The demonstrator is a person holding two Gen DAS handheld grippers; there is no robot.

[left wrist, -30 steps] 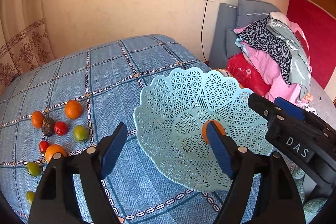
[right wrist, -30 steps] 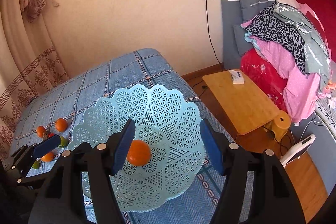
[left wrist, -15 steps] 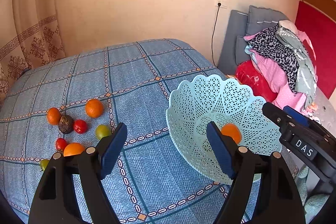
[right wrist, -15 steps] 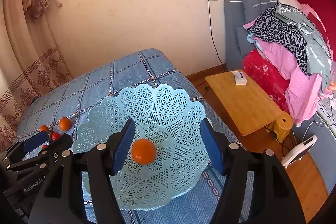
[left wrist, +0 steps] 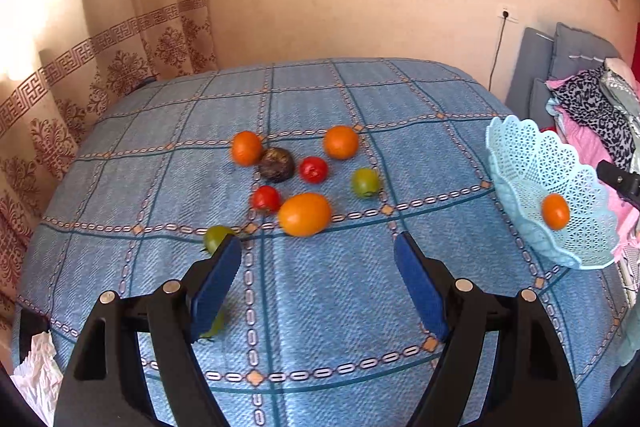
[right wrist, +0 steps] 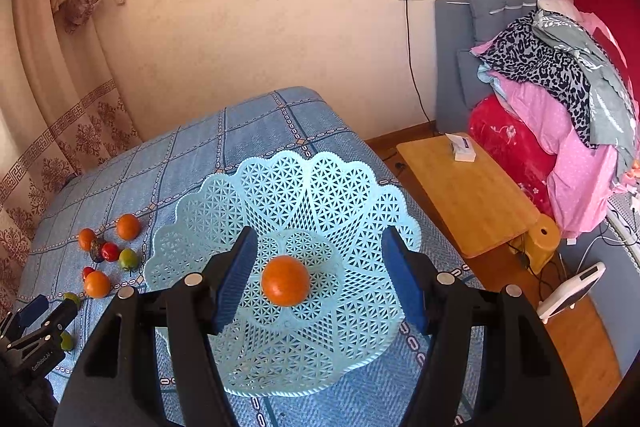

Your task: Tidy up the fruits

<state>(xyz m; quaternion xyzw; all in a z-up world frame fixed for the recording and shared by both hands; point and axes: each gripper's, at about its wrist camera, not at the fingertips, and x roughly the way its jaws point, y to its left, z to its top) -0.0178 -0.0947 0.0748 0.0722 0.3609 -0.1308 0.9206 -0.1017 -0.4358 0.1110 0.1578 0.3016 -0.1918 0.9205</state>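
Loose fruits lay on the blue checked bed ahead of the wide, empty left tongs; the basket with one orange sat beneath the parted, empty right tongs, a wooden table to their right.

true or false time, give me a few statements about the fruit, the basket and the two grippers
1. One orange lies in the light blue basket. True.
2. The left gripper is shut on a red tomato. False: its jaws are open and hold nothing.
3. The dark fruit sits between an orange and a red tomato on the bedspread. True.
4. The basket is filled with green fruit. False: it holds only the orange.
5. The right gripper grips the basket's rim. False: its jaws are open, over the basket.
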